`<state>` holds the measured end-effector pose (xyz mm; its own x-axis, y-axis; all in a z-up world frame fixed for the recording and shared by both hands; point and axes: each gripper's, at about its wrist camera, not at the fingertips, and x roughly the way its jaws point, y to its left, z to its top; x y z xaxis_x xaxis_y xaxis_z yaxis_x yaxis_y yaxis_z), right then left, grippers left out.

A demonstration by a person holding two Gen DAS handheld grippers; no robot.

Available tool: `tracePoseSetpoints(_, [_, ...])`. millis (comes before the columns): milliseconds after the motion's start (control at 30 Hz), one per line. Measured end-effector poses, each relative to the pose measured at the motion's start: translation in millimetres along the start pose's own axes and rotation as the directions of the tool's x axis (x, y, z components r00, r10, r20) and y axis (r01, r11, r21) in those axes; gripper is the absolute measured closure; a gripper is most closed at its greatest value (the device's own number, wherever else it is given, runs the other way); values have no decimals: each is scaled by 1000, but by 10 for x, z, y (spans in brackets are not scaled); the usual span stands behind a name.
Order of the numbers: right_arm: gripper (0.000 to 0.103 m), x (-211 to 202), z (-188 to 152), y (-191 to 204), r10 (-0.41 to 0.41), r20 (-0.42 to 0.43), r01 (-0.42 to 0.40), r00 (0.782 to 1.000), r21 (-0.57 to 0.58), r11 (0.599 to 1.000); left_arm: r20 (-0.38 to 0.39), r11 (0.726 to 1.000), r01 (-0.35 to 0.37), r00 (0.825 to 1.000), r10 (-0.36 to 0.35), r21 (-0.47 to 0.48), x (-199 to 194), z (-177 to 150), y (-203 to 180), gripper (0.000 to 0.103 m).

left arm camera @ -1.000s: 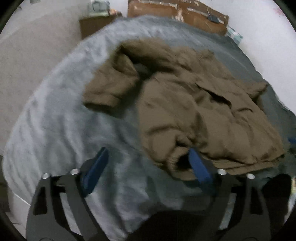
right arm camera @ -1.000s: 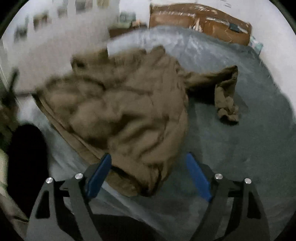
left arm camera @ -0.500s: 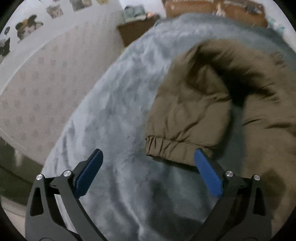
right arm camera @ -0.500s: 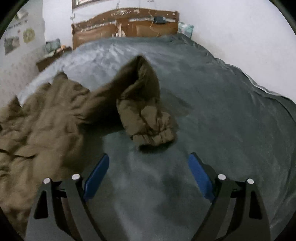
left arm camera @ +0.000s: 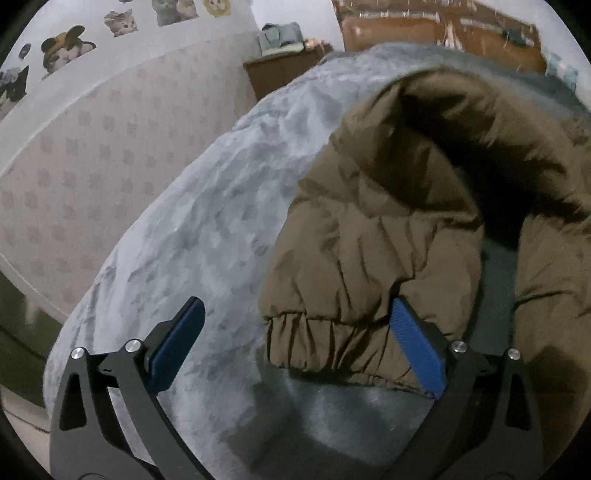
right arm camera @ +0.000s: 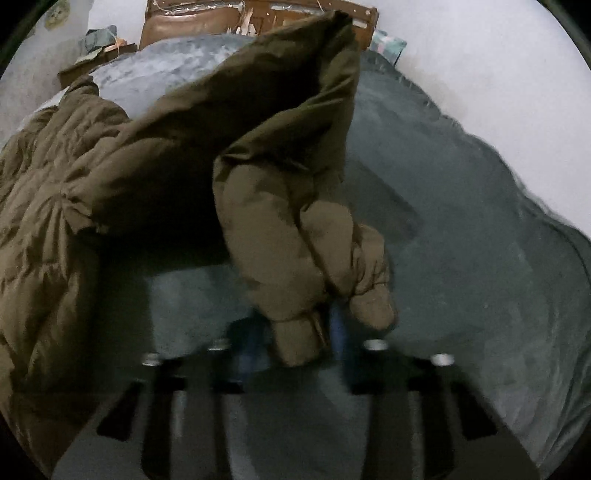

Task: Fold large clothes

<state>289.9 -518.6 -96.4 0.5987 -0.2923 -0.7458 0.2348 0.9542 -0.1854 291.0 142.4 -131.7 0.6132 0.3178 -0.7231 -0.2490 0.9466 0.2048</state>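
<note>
A brown puffer jacket point(left arm camera: 406, 184) lies on a grey-blue blanket point(left arm camera: 221, 221) that covers a bed. In the left wrist view its left sleeve ends in a gathered cuff point(left arm camera: 332, 347) flat on the blanket. My left gripper point(left arm camera: 295, 306) is open, the cuff lying between its blue pads and against the right pad point(left arm camera: 417, 347). In the right wrist view, the jaws of my right gripper point(right arm camera: 295, 339) are closing on the other sleeve's cuff point(right arm camera: 295, 328), which sits bunched between the blurred pads. That sleeve point(right arm camera: 288, 184) rises in a fold above the blanket. The jacket's body point(right arm camera: 44, 221) lies to the left.
A brown headboard point(left arm camera: 443, 33) and a low nightstand point(left arm camera: 280, 70) with things on it stand at the far end of the bed. A patterned wall with cat stickers point(left arm camera: 66, 51) runs along the left side. A white wall point(right arm camera: 480, 55) borders the right side.
My left gripper has come nearer to the left cuff, which now lies between its pads. My right gripper has moved onto the other cuff and closed, and that sleeve now stands taller in view.
</note>
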Motion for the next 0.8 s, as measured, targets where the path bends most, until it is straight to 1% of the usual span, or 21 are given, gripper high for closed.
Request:
tracePoseSetpoints(33, [88,-38,13,-11,-1,12,1,1000,10,1000,2,1000,-3,1000,3,20,4,7,-12,14])
tracePoseSetpoints(67, [91,-66,19,-32,-5,23,4,1000,20,1000,0,999,3,1000,-3,48,19,13,-24,26])
tracePoseSetpoints(100, [93,-112,23,-76,-11,39,9,999,46,999,-20,998,0,1000,1,66,56,28,-18,67])
tracePoseSetpoints(133, [93,-180,32,-175,-19,54,15,998,84,996,-38,998,-7,999,9,58,54,41,24,89])
tracePoseSetpoints(200, [94,-304,33,-396,-52,82,41,995,136,990,-45,1000,-9,999,9,4,66,92,156,92])
tracePoseSetpoints(267, [95,-416,15,-643,-102,93,86,990,162,983,-40,996,-77,996,75,-46,59,178,380,93])
tracePoseSetpoints(300, [95,-511,-13,-885,-155,94,137,983,181,974,-40,994,-97,995,94,-59,54,200,451,93])
tracePoseSetpoints(367, [95,-611,-70,-1255,-225,86,200,971,231,952,-60,978,-156,987,150,-137,50,276,803,93])
tracePoseSetpoints(400, [95,-690,-136,-1565,-258,69,228,964,289,930,-70,971,-173,984,163,-164,38,294,929,93])
tracePoseSetpoints(467, [95,-837,-303,-2085,-286,38,250,958,381,890,-105,945,-230,972,211,-231,28,334,1306,93])
tracePoseSetpoints(500, [96,-871,-357,-2216,-280,35,245,959,392,887,-115,937,-247,968,225,-248,53,330,1387,93])
tracePoseSetpoints(533, [96,-894,-416,-2311,-282,30,250,959,382,890,-127,923,-275,960,249,-270,54,337,1552,93])
tracePoseSetpoints(567, [96,-936,-472,-2360,-323,25,296,946,343,892,-134,917,-281,958,252,-284,54,339,1683,93])
tracePoseSetpoints(600, [96,-918,-499,-2375,-342,27,316,939,319,894,-139,917,-280,958,250,-285,9,316,1686,93])
tracePoseSetpoints(667, [96,-920,-571,-2415,-331,22,308,943,310,899,-150,910,-320,946,289,-263,-3,308,1716,93])
tracePoseSetpoints(700, [96,-908,-601,-2408,-333,24,310,943,307,900,-159,908,-330,941,297,-258,4,283,1659,93])
tracePoseSetpoints(733, [96,-885,-616,-2370,-343,23,322,939,295,900,-180,904,-338,937,299,-260,-47,265,1722,93])
tracePoseSetpoints(767, [96,-792,-553,-2356,-352,19,332,936,285,899,-199,903,-343,934,297,-259,-4,251,1715,92])
tracePoseSetpoints(800, [96,-753,-595,-2337,-354,6,337,935,282,898,-218,902,-347,930,296,-258,88,235,1673,91])
